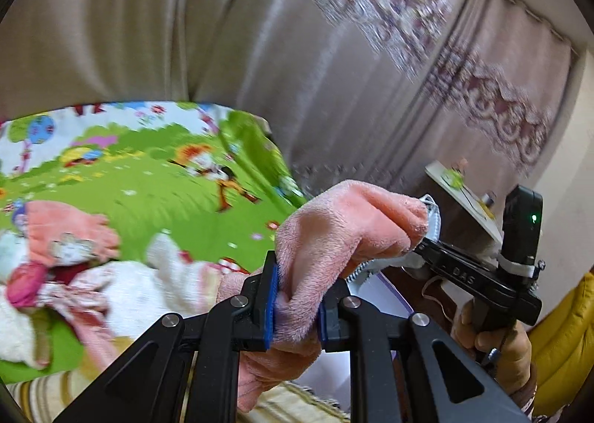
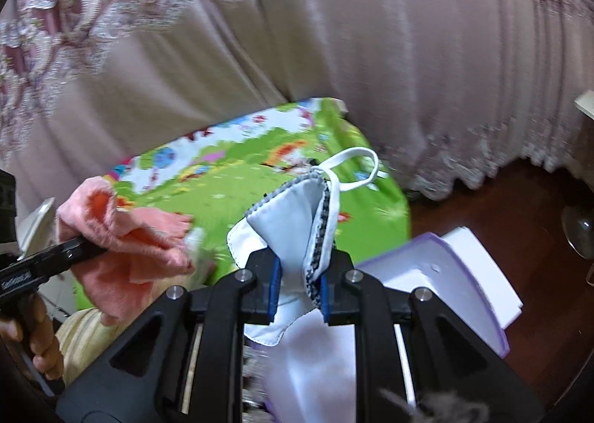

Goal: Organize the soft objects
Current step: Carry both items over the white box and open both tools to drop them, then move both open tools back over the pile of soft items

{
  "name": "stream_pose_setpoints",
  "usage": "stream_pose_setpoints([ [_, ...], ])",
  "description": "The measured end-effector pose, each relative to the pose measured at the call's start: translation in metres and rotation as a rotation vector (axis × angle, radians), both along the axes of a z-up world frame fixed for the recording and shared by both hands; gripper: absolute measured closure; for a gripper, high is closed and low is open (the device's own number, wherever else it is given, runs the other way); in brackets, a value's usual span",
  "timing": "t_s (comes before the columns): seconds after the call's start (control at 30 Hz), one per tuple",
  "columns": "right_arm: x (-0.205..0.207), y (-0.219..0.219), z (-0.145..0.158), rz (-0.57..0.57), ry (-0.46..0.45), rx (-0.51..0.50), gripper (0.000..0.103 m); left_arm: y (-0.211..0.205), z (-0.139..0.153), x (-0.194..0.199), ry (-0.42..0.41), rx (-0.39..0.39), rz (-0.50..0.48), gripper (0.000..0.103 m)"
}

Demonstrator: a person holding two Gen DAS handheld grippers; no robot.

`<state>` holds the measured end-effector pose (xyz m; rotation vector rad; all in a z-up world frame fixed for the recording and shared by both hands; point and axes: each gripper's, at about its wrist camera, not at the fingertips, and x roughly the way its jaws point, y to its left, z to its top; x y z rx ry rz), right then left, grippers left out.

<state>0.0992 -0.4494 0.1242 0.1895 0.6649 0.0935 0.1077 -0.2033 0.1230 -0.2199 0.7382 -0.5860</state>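
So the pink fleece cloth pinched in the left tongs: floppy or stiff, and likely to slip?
Probably floppy: the pink fleece cloth bunches and droops on both sides of the left tongs. Likely light, since a narrow pinch carries it. Its fuzzy pile squeezed between the blue pads suggests little slipping.

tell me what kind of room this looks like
Probably a room in a home, perhaps a living room or bedroom. Floor-length embroidered curtains fill the background, a cartoon-printed children's play mat carries a pile of soft clothes, and the floor is dark polished wood.
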Motion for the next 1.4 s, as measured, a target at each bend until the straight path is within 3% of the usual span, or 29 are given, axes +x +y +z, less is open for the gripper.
stream_pose_setpoints([
  [0.17,-0.005,-0.026,-0.009,-0.095,0.032,-0.06,0.081,-0.034,-0.023,0.012,0.065,0.007,-0.054,0.085],
  [0.3,-0.004,-0.042,-0.017,-0.115,0.053,-0.043,0.077,-0.048,-0.035,0.02,0.087,0.025,-0.061,0.082],
  [0.4,-0.003,-0.049,-0.022,-0.135,0.069,-0.039,0.058,-0.059,-0.043,0.025,0.104,0.051,-0.068,0.061],
  [0.47,-0.001,-0.049,-0.023,-0.151,0.066,-0.055,0.035,-0.061,-0.045,0.024,0.097,0.058,-0.068,0.04],
  [0.53,-0.001,-0.047,-0.022,-0.166,0.056,-0.075,0.029,-0.06,-0.047,0.023,0.092,0.061,-0.064,0.036],
  [1.0,0.003,-0.026,-0.026,-0.1,0.084,-0.048,0.027,-0.03,-0.05,0.002,0.063,0.081,-0.04,0.036],
  [1.4,0.008,0.015,-0.03,-0.004,0.108,-0.057,0.025,0.055,-0.053,-0.005,0.082,0.022,0.139,0.036],
])
